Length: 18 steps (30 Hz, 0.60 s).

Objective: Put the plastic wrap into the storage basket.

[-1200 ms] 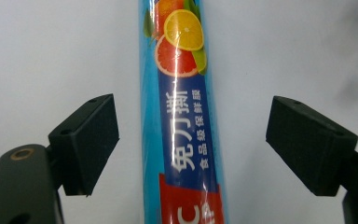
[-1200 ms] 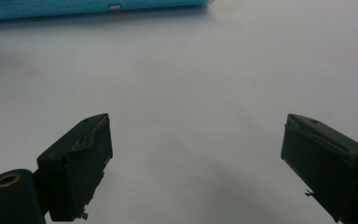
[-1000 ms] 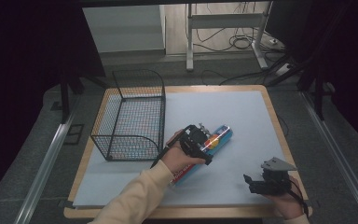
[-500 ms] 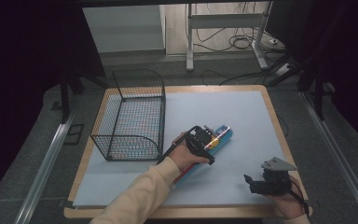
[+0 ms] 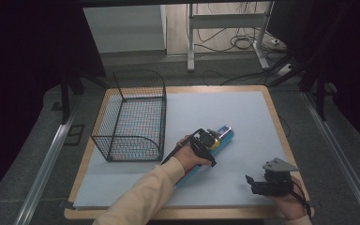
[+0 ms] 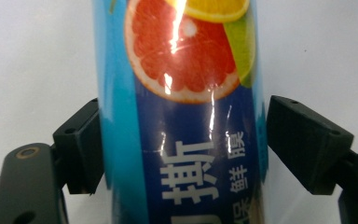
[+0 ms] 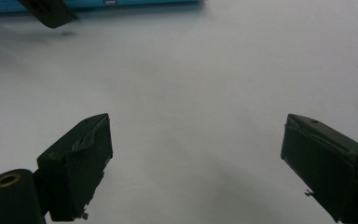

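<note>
A long blue box [image 5: 225,134] printed with citrus slices [image 6: 182,70] lies slantwise on the white mat, right of the basket. My left gripper [image 5: 203,144] is lowered over its middle and open, one jaw on each side. In the left gripper view [image 6: 182,144] the left jaw touches the box's side and the right jaw stands a narrow gap off it. My right gripper [image 5: 258,183] rests near the table's front right, open, with bare mat between its jaws [image 7: 196,158]. The box's blue edge [image 7: 121,3] runs along the top of the right gripper view.
A black wire basket [image 5: 133,117] stands upright at the mat's left, with nothing seen inside. The white mat [image 5: 243,108] covers a wooden table [image 5: 276,117]. Dark floor, a metal frame and cables lie beyond the far edge.
My left gripper has shifted slightly right and nearer along the box and settled over it. The right gripper has stayed where it was.
</note>
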Motion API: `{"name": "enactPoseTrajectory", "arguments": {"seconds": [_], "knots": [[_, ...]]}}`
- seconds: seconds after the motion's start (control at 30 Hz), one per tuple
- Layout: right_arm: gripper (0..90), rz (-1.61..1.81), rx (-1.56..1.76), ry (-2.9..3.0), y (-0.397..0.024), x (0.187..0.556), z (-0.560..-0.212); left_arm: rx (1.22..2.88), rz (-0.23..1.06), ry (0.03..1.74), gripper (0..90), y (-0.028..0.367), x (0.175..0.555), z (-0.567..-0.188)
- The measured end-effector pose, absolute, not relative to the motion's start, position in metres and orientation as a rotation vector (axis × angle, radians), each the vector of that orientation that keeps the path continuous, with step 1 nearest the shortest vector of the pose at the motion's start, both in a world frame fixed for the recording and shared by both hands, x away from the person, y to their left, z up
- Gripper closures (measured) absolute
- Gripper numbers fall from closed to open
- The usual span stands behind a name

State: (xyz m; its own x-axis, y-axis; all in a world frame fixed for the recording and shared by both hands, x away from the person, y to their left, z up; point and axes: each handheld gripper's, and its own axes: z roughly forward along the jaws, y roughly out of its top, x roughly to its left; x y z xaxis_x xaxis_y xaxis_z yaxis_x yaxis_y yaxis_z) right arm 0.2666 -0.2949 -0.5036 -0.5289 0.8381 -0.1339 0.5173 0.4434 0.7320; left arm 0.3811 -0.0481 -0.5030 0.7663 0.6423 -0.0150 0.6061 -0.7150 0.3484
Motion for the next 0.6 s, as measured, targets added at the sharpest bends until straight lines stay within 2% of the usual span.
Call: {"name": "enactPoseTrajectory", "arguments": {"seconds": [0.23,0.6], "knots": [[9.1,0.880,1.145,2.205,-0.2964,0.2668,-0.5029,2.626,0.180,0.984,30.4,-0.0458,0.3825,-0.5023],[9.4,0.885,1.151,2.200,-0.2977,0.2668,-0.5020,2.642,0.129,1.001,31.3,-0.0443,0.3870,-0.4991]]}}
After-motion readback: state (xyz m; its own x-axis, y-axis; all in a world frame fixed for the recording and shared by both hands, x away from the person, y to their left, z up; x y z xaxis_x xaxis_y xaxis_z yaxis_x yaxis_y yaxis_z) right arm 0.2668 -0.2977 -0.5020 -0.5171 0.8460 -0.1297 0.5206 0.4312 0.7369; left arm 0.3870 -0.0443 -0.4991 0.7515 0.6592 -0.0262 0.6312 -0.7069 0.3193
